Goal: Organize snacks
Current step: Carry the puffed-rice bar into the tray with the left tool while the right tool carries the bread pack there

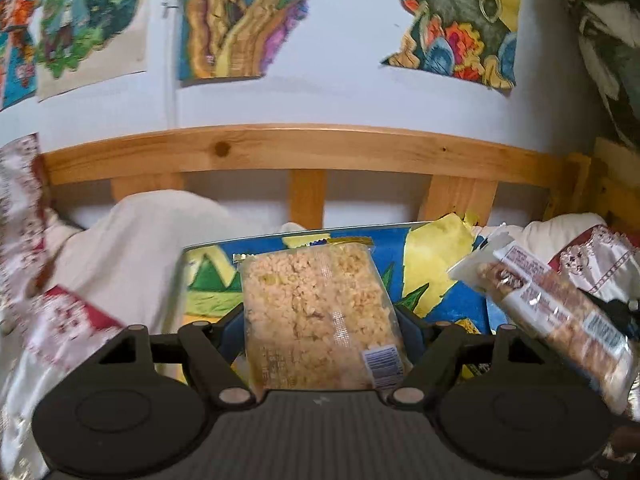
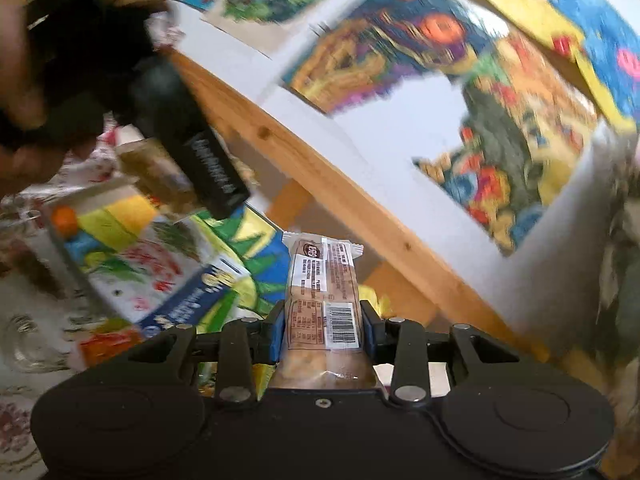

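- A clear plastic packet of pale puffed-rice cake sits clamped between the blue-padded fingers of the left gripper, jaws wide but pressing both its sides; it points away from the camera, its barcode label at the near right corner.
- A long narrow snack bar in a clear-and-white wrapper is pinched between the blue pads of the right gripper, jaws close together on it; its crimped white end points forward and a barcode sticker faces up.
- In the left wrist view the same bar shows at the right, tilted and blurred, close beside the rice packet but apart from it.
- Behind both snacks stands a box with a blue, yellow and green painted picture.
- White bedding lies to the left, with red-and-white patterned cloth at the edge.
- A pine wooden rail with slats runs behind it.
- Colourful cartoon drawings hang on the white wall above.
- In the right wrist view, the other gripper's black body and a person's hand fill the upper left, blurred.
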`<state>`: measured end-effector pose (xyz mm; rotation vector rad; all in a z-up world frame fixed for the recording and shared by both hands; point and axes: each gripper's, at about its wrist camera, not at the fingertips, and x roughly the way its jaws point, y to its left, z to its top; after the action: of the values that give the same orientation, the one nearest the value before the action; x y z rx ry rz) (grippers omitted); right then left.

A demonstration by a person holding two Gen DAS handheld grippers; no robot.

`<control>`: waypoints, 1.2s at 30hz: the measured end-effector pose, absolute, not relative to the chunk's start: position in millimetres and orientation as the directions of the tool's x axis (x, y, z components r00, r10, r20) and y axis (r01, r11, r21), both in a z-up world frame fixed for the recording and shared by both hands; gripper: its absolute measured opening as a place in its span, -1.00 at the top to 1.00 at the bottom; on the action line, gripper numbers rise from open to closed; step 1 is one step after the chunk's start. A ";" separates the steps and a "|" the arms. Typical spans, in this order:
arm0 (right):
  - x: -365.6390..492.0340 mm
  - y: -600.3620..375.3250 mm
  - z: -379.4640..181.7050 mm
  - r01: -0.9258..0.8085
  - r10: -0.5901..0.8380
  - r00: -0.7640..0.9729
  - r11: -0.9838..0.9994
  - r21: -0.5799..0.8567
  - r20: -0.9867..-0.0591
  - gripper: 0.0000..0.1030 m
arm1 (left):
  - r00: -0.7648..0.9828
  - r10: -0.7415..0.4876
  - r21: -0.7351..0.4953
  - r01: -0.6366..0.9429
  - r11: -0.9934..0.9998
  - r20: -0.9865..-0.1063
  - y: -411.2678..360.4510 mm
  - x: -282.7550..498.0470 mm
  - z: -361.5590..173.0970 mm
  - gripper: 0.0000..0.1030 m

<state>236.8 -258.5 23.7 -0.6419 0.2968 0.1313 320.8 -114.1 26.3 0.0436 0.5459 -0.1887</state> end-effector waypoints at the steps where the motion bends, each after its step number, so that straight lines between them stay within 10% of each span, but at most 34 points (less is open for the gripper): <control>1: 245.0 -263.7 21.6 -0.207 0.021 0.945 0.812 -0.546 -0.327 0.26 | 0.835 -0.166 -0.001 0.195 0.981 -0.525 -118.6 326.4 22.0 -0.53; 30: 316.6 -258.4 -50.5 -0.275 0.042 0.868 0.870 -0.408 -0.495 0.25 | 0.746 -0.095 0.049 0.169 0.984 -0.660 -128.0 361.5 -42.7 -0.54; 36: 318.8 -262.4 -48.9 -0.262 0.048 0.862 0.894 -0.362 -0.505 -0.05 | 0.721 -0.124 -0.058 0.115 0.992 -0.682 -116.3 364.1 -40.6 -0.68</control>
<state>318.8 -262.4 -48.9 -0.4376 0.5097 0.1681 364.1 -116.3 -40.6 -0.0113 0.7538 -0.1320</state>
